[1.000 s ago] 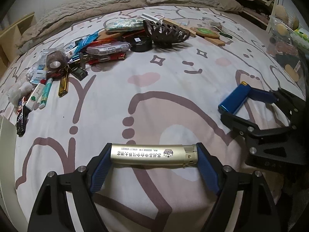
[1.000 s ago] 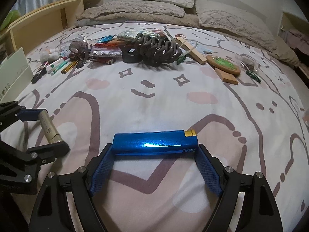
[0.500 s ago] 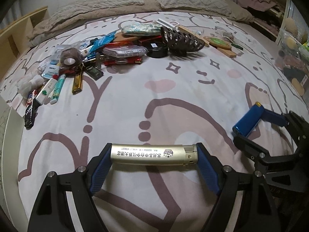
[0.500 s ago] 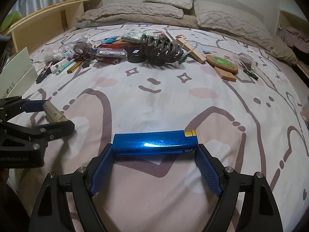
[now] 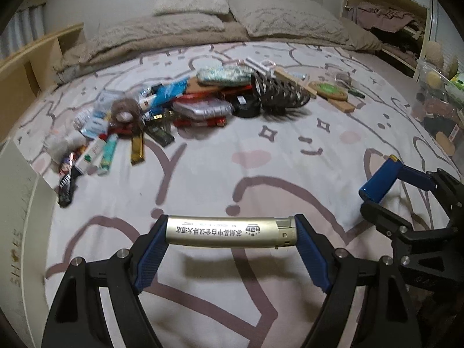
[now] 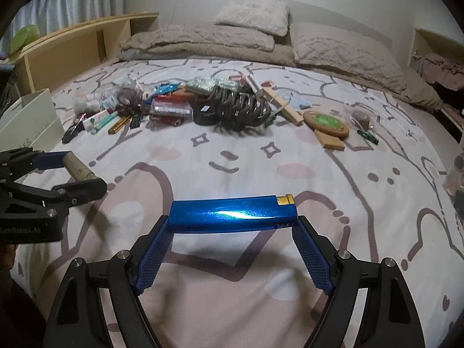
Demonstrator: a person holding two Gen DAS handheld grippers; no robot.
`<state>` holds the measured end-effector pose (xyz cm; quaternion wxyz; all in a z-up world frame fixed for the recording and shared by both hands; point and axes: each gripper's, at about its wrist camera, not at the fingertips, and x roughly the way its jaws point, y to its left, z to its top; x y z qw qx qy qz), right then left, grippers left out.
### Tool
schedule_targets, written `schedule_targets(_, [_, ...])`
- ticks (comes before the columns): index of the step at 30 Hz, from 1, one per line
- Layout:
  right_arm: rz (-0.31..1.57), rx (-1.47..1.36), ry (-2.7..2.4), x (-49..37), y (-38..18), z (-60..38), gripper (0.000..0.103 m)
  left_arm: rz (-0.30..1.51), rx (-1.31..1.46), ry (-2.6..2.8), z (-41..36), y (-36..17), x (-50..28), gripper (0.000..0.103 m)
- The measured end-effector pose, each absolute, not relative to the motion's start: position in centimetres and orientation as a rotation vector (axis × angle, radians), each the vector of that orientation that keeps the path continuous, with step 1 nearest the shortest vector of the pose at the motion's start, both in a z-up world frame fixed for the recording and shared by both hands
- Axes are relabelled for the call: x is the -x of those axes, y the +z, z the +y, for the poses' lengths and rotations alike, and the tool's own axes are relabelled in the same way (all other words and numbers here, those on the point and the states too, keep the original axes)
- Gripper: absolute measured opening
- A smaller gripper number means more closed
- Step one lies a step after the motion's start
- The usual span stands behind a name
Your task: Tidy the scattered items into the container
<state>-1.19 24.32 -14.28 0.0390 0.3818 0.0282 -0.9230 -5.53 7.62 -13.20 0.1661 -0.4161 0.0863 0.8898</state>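
My left gripper is shut on a gold lighter, held crosswise above the patterned bedsheet. My right gripper is shut on a blue lighter, also held crosswise above the sheet. Each gripper shows in the other's view: the right one with the blue lighter at the right, the left one with the gold lighter at the left. A white box stands at the bed's left edge, also at the left edge of the left wrist view. Scattered items lie piled across the bed's middle.
A large dark hair claw, a black tape roll, wooden pieces and pens and tubes lie on the bed. Pillows and a blanket sit at the head. A wooden shelf runs along the left.
Both grippers have lifted and pulled back with their lighters, so more of the bed, pillows and wall shows. The white box has come further into view at the left.
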Motion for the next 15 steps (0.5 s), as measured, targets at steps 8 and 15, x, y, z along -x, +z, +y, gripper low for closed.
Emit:
schedule_targets(8, [0.075, -1.093, -2.866, 0.5, -13.1, 24.4, 0.084, 0.255, 1.058, 2.624, 7.1, -11.4, 4.8, 0.083])
schedule_targets(15, [0.079, -0.998, -2.899, 0.3, -11.1, 24.5, 0.084, 0.239, 0.982, 2.662, 6.5, -9.8, 4.7, 0.083])
